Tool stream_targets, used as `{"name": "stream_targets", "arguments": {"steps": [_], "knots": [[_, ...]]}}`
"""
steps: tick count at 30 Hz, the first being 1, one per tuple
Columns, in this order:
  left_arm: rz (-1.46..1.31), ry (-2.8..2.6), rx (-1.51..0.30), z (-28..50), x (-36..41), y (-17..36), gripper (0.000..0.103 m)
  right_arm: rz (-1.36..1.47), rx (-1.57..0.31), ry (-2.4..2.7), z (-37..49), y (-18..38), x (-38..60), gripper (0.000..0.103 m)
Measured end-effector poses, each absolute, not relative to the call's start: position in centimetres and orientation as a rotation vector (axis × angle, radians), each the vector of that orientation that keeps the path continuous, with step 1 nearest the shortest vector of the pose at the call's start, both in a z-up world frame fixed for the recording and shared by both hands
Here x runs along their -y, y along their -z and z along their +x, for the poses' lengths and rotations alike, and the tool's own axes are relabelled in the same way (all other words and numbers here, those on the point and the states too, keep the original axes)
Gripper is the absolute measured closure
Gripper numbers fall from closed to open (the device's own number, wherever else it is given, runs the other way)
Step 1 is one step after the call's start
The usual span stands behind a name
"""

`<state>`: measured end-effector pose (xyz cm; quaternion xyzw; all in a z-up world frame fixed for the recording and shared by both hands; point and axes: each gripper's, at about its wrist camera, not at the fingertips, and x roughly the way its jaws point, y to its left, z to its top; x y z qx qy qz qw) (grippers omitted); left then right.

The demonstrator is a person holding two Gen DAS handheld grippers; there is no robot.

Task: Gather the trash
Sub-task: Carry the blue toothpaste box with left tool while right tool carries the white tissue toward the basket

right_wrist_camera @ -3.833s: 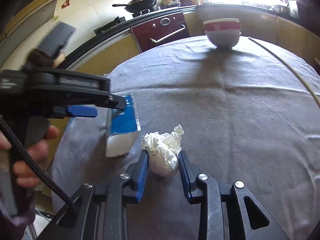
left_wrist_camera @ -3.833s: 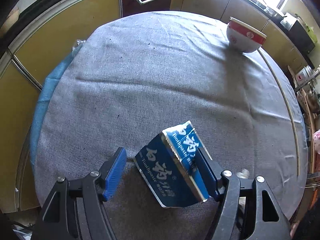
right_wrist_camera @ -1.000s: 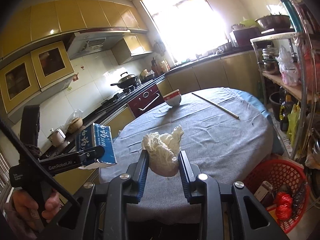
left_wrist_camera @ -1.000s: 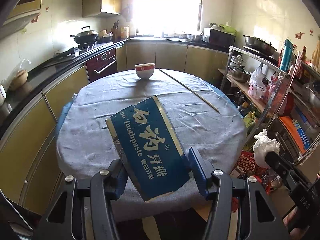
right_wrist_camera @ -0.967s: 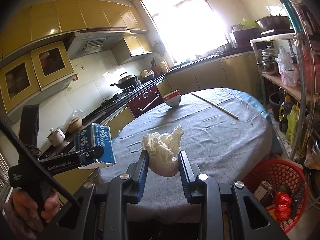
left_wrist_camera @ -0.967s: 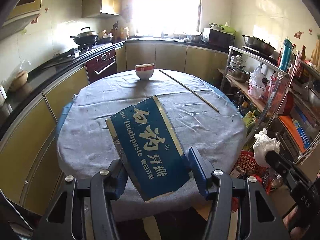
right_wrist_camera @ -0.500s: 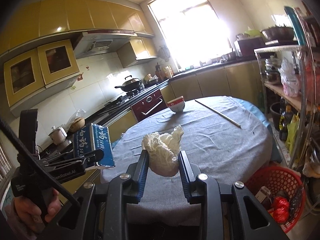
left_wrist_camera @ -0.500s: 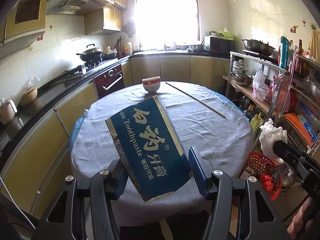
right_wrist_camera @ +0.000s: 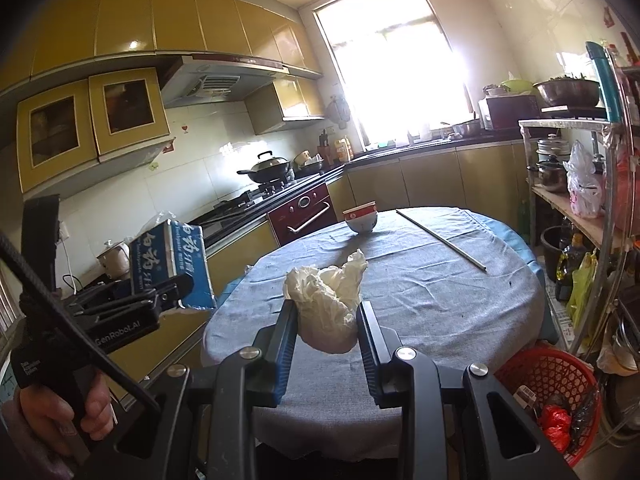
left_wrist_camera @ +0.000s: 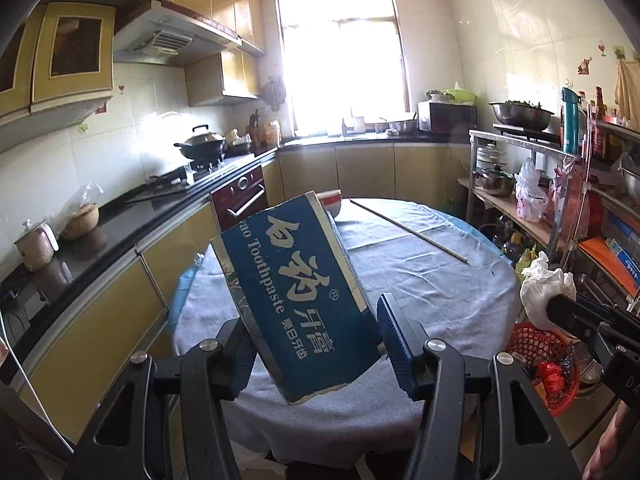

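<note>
The left gripper clamps a flat blue cardboard toothpaste box between its ribbed blue pads, the box tilted up and away, its printed face glossy with white lettering, its lower edge torn and showing bare brown card. The right gripper is closed on a crumpled wad of white tissue, soft and creased, bulging above and below the pads. Both pieces of trash are held in the air in front of a round table covered with a wrinkled grey cloth. The right wrist view shows what the left cannot: the box from the side, a boxy shape with a white end, pinched in the left gripper, and the person's hand round the black handle. It also shows the red-and-white bowl whole at the table's far side, which the box largely hides in the left wrist view. The left wrist view in turn shows the tissue from outside, sticking out beyond the right gripper's black body. A thin straight stick lies slantwise on the cloth, well apart from the bowl. A red plastic lattice basket with scraps inside stands on the floor beside the table's near right edge, just by a crowded metal shelf rack; between the table's left edge and the yellow cabinets runs a narrow gap.
</note>
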<state>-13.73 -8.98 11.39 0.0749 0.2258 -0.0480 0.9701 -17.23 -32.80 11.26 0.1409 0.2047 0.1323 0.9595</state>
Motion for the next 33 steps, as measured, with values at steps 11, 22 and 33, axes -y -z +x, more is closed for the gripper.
{"name": "stream_targets", "arguments": {"steps": [11, 22, 33], "knots": [[0.141, 0.059, -0.423, -14.5, 8.4, -11.6, 0.044, 0.223, -0.405, -0.293, -17.4, -11.5, 31.0, 0.071], [0.181, 0.058, -0.398, -15.1, 9.9, -11.7, 0.044, 0.234, -0.395, -0.289, -18.2, -11.1, 32.0, 0.071], [0.219, 0.072, -0.388, -15.4, 12.3, -11.6, 0.044, 0.267, -0.388, -0.279, -19.2, -10.6, 33.6, 0.071]]}}
